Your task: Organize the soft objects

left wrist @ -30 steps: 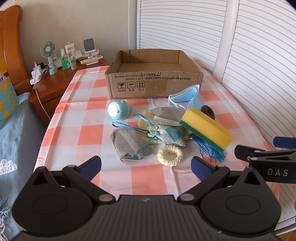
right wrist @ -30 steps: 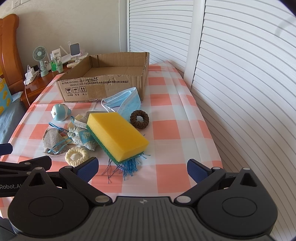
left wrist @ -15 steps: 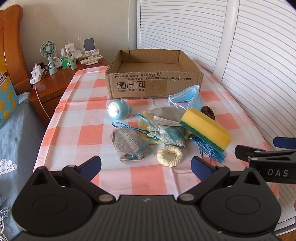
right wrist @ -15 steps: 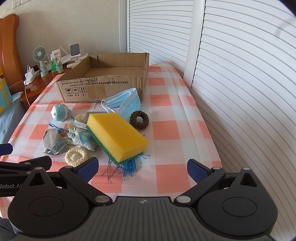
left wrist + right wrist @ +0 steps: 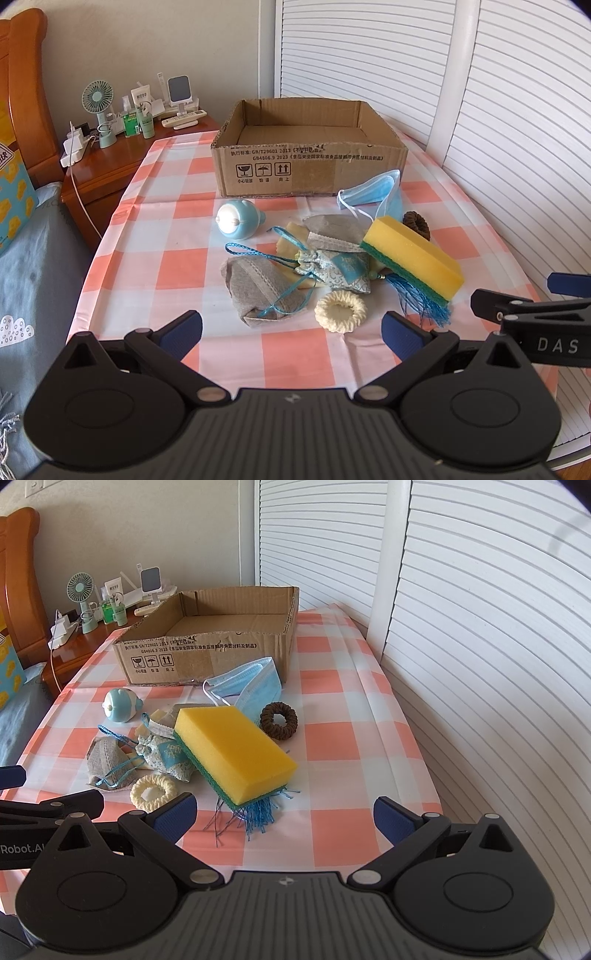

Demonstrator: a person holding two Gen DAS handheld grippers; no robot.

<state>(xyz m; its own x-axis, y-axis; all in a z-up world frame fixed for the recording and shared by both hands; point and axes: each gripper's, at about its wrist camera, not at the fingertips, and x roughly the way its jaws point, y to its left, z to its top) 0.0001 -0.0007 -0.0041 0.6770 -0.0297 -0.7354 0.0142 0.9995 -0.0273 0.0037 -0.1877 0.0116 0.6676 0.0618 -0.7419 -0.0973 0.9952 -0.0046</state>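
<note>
Nothing picked yet. My left gripper and right gripper both wide, empty. Next: right reaches ahead for sponge, drops in box beyond.

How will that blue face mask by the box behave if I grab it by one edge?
The blue face mask looks thin and pleated, so it will probably drape limply rather than hold shape. Its white ear loops lie loose and may trail or snag the yellow sponge beside it. It leans against the cardboard box, so pushing would likely just crumple it.
</note>
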